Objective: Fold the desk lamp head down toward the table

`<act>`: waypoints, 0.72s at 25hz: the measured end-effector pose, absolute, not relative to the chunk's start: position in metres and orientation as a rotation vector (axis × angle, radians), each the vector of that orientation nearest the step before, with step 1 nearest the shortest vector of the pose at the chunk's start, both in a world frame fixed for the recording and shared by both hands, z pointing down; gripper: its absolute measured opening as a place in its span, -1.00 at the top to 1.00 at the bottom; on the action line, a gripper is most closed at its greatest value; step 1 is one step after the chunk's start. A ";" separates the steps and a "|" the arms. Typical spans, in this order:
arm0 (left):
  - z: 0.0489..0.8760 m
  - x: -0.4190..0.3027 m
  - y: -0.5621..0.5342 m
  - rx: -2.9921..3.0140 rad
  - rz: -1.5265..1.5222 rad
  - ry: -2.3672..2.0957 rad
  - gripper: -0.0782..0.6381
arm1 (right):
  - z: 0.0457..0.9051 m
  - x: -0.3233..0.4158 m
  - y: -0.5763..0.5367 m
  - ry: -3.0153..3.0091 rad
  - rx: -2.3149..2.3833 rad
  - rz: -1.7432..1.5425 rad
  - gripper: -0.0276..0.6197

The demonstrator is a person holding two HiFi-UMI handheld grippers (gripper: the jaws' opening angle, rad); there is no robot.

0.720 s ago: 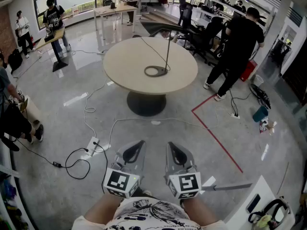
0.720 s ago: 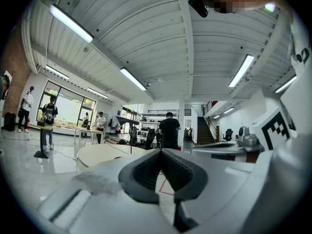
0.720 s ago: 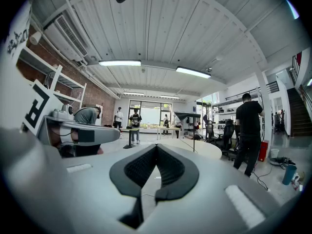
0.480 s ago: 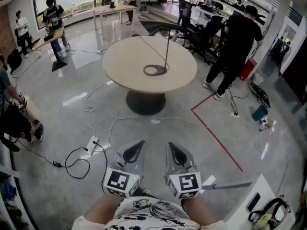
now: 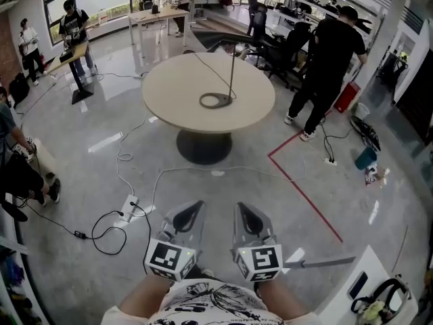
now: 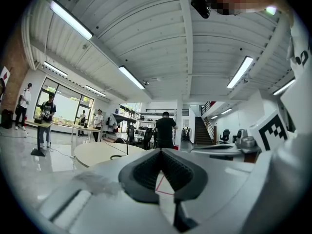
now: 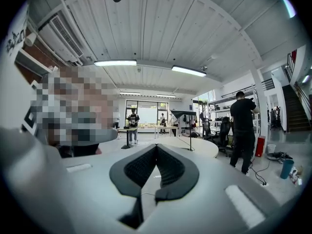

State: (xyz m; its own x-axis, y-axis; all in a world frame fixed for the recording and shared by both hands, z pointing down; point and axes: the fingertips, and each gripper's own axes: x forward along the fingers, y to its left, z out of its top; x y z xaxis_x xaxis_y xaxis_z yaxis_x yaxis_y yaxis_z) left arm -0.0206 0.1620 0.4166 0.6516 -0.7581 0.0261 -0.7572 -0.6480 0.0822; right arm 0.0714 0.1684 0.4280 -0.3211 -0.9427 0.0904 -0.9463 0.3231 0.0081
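Note:
The desk lamp [image 5: 230,73] stands on the round beige table [image 5: 176,87] several steps ahead of me. It has a ring base [image 5: 215,101], a thin upright pole and a dark flat head [image 5: 223,40] held level at the top. In the left gripper view the lamp [image 6: 127,133] is small and far off, and so is the lamp [image 7: 190,130] in the right gripper view. My left gripper [image 5: 191,208] and right gripper [image 5: 245,210] are held side by side close to my body, far from the table. Both are shut, with nothing between the fingers.
A person in black [image 5: 331,66] stands at the table's right, beside office chairs [image 5: 284,46]. A power strip with cables [image 5: 128,207] lies on the floor at left, and a red tape line [image 5: 304,195] runs at right. A white tabletop corner [image 5: 365,290] is at lower right. More people [image 5: 73,32] stand at far left.
The head view has shifted slightly, so the table sits a little further left in it. Both grippers stay where they were, still shut.

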 end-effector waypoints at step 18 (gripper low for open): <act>0.431 -0.023 0.108 2.724 0.045 -1.308 0.76 | 0.449 0.077 0.113 -2.491 1.755 0.170 0.89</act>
